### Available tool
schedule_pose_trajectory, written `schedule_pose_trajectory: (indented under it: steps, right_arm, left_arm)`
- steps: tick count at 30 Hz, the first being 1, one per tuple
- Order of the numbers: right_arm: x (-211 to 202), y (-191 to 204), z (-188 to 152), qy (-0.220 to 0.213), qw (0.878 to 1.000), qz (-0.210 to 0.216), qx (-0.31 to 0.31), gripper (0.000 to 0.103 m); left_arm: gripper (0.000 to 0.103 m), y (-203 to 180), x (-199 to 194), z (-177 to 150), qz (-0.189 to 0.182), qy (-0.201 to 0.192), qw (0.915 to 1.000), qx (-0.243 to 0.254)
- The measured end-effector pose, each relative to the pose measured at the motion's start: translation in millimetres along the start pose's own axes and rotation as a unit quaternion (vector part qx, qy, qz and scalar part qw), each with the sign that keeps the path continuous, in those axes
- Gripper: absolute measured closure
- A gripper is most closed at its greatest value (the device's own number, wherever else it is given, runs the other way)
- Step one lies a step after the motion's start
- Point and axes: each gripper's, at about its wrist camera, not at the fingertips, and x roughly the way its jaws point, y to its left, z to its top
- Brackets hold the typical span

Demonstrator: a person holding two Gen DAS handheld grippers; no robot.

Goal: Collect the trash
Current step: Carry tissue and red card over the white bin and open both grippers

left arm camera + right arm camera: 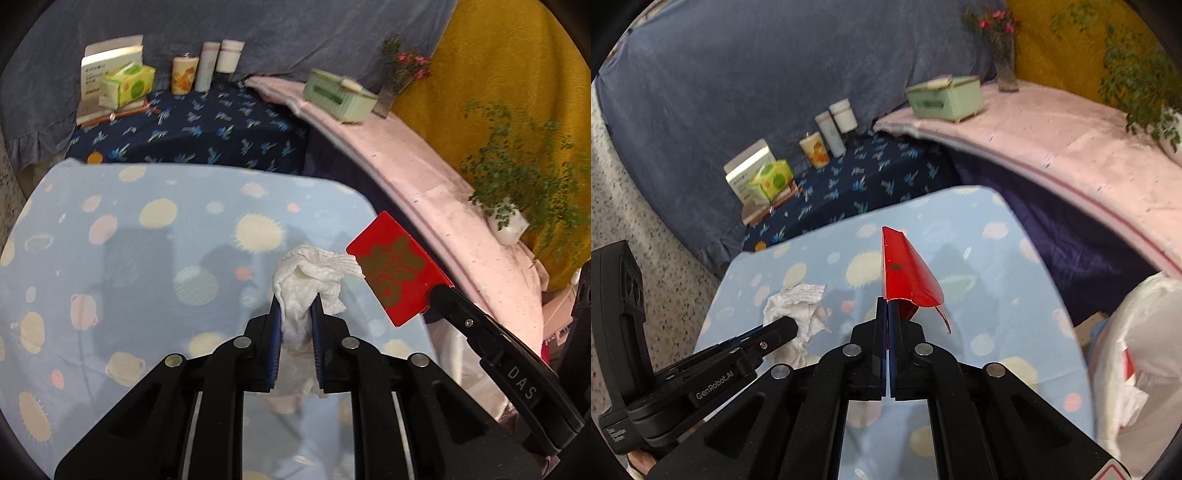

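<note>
A crumpled white tissue (306,284) is pinched between the blue pads of my left gripper (297,314), held above the light blue planet-print table (147,258). To its right a red packet with gold print (399,269) hangs from my right gripper (434,295). In the right wrist view the right gripper (887,306) is shut on the bent red packet (908,273), its jaws nearly touching. The left gripper (786,326) reaches in from the left there with the tissue (801,306) in it. Both pieces are off the table.
A white plastic bag (1137,354) sits at the table's right side. Behind lies a dark blue floral surface (207,133) with a green tissue pack (127,85), a white box (110,59) and three cans (207,66). A pink ledge (424,166) carries a mint box (340,96), a flower vase (399,74) and a plant (517,177).
</note>
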Motion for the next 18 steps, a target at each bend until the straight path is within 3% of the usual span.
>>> schedule_pose_trajectory:
  steps: [8,18]
  right_arm:
    - [-81,-26,20,-0.07,0.997,-0.011,0.016,0.102]
    - [-156,-72,21,-0.13,0.99,-0.035,0.044,0.102]
  left_arm:
    - [0.089,-74,-46,5,-0.038,-0.041,0.9972,0.049]
    - [0.089,-159,-68,-11,-0.082,-0.052,0.9892,0.11]
